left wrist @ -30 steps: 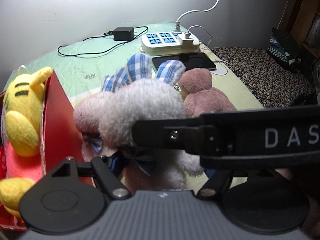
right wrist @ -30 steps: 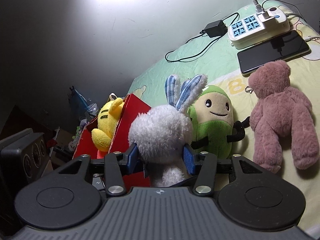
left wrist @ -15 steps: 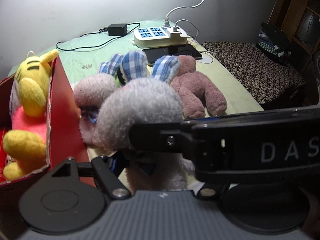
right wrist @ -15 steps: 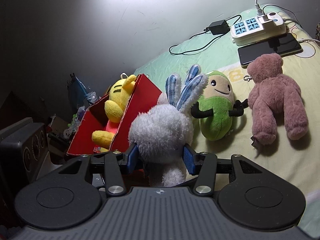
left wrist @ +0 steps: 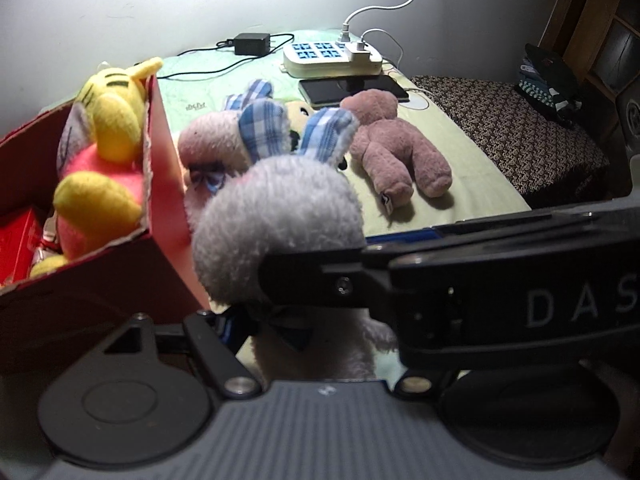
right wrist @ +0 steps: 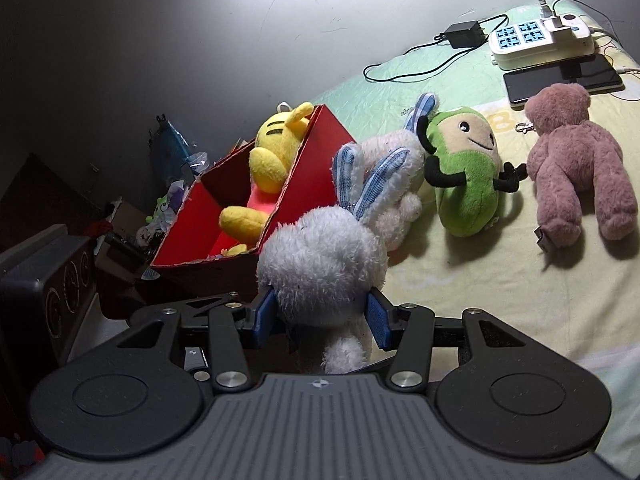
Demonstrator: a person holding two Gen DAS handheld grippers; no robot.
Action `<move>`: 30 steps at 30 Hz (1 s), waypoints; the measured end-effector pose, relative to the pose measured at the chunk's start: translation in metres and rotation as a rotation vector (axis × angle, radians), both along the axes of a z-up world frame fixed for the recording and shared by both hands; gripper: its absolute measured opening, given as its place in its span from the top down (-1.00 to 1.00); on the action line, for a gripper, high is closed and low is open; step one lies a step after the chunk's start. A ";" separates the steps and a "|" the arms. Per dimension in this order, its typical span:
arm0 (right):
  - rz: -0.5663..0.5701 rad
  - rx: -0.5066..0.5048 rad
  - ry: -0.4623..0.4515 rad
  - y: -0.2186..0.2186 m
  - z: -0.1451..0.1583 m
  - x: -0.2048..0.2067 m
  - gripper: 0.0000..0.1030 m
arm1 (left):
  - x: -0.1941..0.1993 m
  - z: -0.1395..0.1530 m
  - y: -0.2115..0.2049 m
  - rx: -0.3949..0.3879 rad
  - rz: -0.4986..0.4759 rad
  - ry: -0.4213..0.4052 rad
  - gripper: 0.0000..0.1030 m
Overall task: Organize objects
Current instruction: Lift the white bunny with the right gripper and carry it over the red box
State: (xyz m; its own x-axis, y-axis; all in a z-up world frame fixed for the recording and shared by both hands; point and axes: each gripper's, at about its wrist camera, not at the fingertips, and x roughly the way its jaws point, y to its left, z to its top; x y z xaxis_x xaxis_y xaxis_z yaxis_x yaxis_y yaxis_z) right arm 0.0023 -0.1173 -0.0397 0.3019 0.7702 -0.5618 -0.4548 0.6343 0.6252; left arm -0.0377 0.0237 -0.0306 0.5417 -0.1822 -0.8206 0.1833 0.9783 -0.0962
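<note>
Right gripper [right wrist: 322, 316]: black linkages, silver screws, blue-padded jaws, ribbed grey housing.

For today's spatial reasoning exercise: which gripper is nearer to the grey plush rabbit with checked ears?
Right. The right gripper has its blue pads pressed on both sides of the grey rabbit. The left gripper sits just behind it; contact can't be confirmed.

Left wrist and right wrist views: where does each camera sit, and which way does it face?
Right wrist: behind the right gripper, facing across the bed; its fingers clamp the white rabbit.
Left wrist: behind the left gripper, facing the wall; the right gripper crosses its view.
Both show the white rabbit, red box, brown bear.
</note>
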 end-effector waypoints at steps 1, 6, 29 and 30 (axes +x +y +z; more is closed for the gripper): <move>0.008 -0.001 0.001 0.002 0.000 -0.002 0.01 | -0.003 0.000 0.002 0.001 0.005 0.001 -0.45; 0.054 -0.005 0.006 0.014 0.001 -0.009 0.01 | -0.017 0.001 0.012 0.011 0.034 0.004 -0.45; 0.351 0.010 0.014 0.114 0.012 -0.038 0.01 | -0.086 0.020 0.106 0.029 0.244 0.016 -0.45; 0.359 0.015 0.013 0.120 0.014 -0.039 0.01 | -0.089 0.023 0.110 0.028 0.251 0.012 -0.45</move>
